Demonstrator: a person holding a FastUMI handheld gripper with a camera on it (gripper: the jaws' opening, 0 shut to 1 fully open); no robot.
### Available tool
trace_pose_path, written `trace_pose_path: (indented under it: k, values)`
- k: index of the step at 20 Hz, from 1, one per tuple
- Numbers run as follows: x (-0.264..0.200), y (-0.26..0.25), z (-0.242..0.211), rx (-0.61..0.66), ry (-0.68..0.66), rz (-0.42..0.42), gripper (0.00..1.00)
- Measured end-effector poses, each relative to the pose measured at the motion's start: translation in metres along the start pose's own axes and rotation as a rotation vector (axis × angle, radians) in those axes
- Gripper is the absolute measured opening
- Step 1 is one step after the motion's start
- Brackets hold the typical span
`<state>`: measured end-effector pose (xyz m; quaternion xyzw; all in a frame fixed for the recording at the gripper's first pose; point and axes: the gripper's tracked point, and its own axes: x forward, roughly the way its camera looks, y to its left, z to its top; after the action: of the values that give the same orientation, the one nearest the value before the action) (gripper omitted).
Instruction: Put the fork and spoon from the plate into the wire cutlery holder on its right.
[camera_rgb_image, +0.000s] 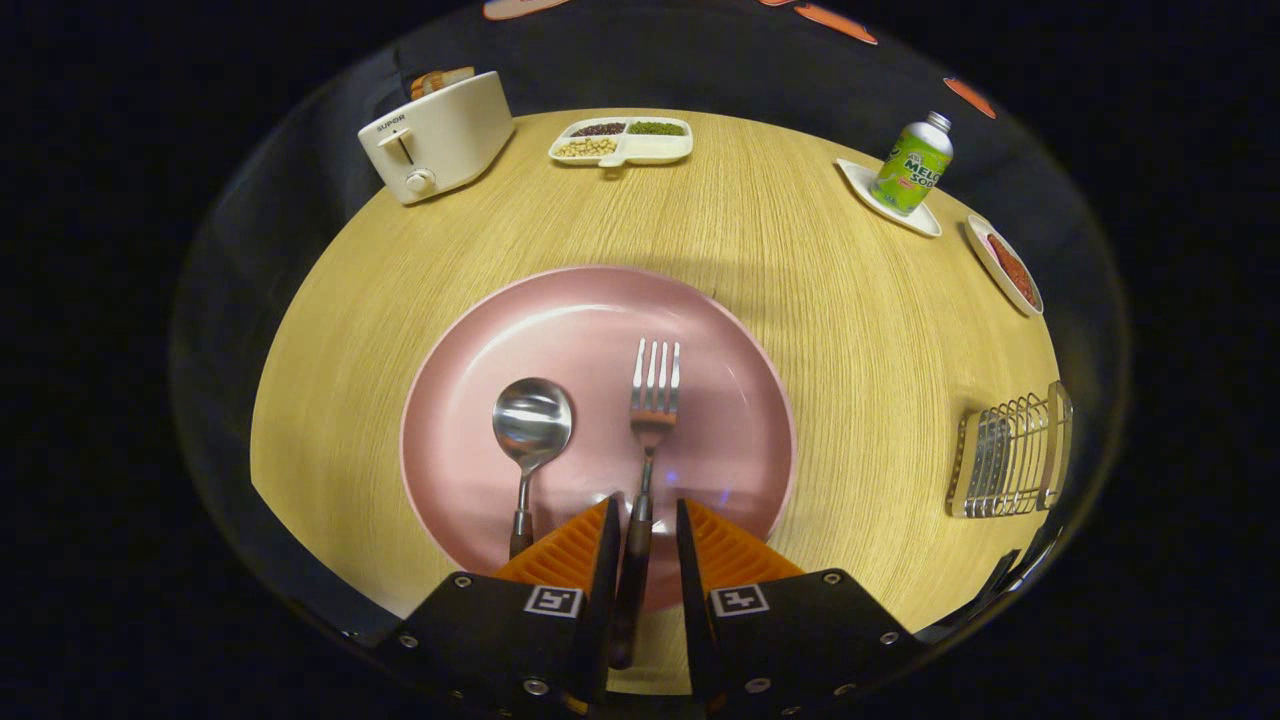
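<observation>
Wooden worktop (800, 300) is carrying a pink plate (720, 340). I'm straddling the fork (652, 400) handle with the claw (645, 525), fingers slightly apart, not gripping yet. Fork's lying lengthwise, tines pointing ahead; spoon (530, 425) just left, wire holder (1010, 455) well off right.

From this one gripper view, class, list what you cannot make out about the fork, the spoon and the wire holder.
- Fork handle: it lies between the fingers of the gripper; whether both press on it cannot be told.
- Spoon handle: its near end is hidden behind a finger.
- Wire cutlery holder: small and warped at the fisheye rim; its compartments cannot be counted.
- Pink plate: near rim covered by the gripper.
</observation>
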<state>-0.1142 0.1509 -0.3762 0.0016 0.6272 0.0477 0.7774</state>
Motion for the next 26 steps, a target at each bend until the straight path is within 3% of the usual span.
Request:
trace_pose_path:
  k: [4, 10, 22, 26]
  values:
    - [0.004, -0.003, -0.003, 0.003, 0.016, -0.02, 0.16]
    - [0.003, -0.004, 0.002, -0.006, -0.03, -0.006, 0.06]
    - [-0.067, -0.034, 0.043, 0.103, -0.228, 0.064, 0.05]
    - [-0.098, -0.071, 0.057, 0.151, -0.3, 0.037, 0.05]
